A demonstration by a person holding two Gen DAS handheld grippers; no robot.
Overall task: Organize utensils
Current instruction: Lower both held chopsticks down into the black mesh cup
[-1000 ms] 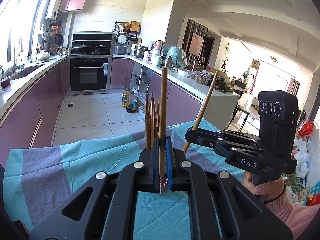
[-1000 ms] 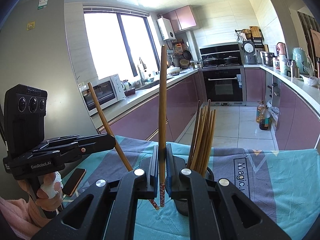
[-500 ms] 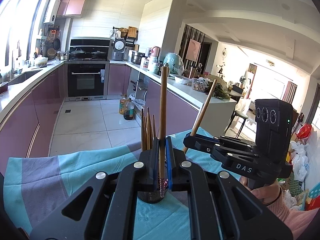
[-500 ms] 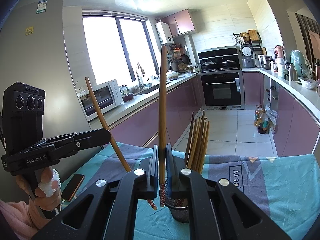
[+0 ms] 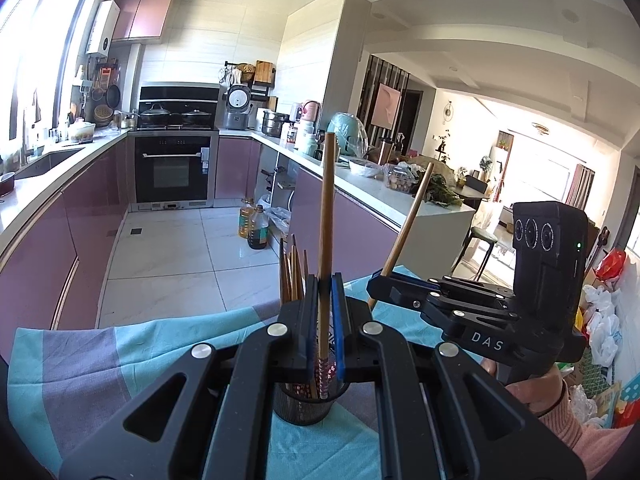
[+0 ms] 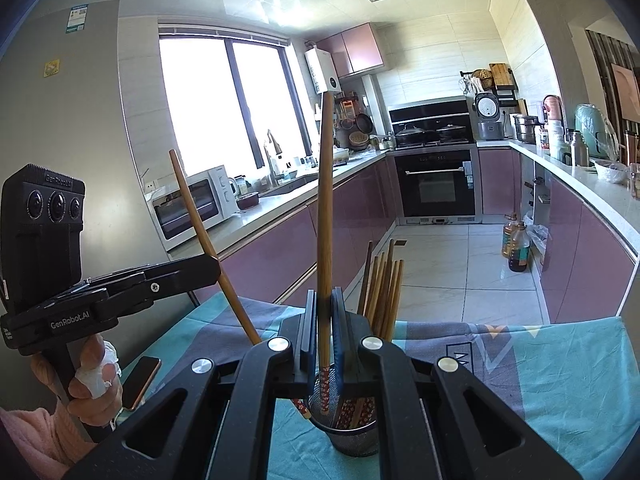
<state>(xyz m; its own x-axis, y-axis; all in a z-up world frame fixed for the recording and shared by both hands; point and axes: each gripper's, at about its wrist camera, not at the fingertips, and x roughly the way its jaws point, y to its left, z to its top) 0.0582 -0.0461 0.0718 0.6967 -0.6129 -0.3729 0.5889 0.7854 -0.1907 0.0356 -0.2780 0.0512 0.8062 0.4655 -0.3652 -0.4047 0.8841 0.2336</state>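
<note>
The left gripper (image 5: pixel 325 328) is pinching one long brown wooden chopstick (image 5: pixel 326 240) with a red patterned end; it stands nearly upright, and its lower tip is at the mouth of the dark mesh metal cup (image 5: pixel 304 404). The right gripper (image 6: pixel 325 332) is pressed on a second brown wooden chopstick (image 6: pixel 325 220), also upright, with its patterned tip inside the same cup. A bundle of other wooden chopsticks (image 6: pixel 382 288) already stands in the cup and leans a little. The cup stands on the desk, which is covered with a teal and grey striped cloth (image 6: pixel 560 364). A phone with a coppery edge (image 6: pixel 140 380) lies on the cloth near the left hand (image 6: pixel 92 384).
</note>
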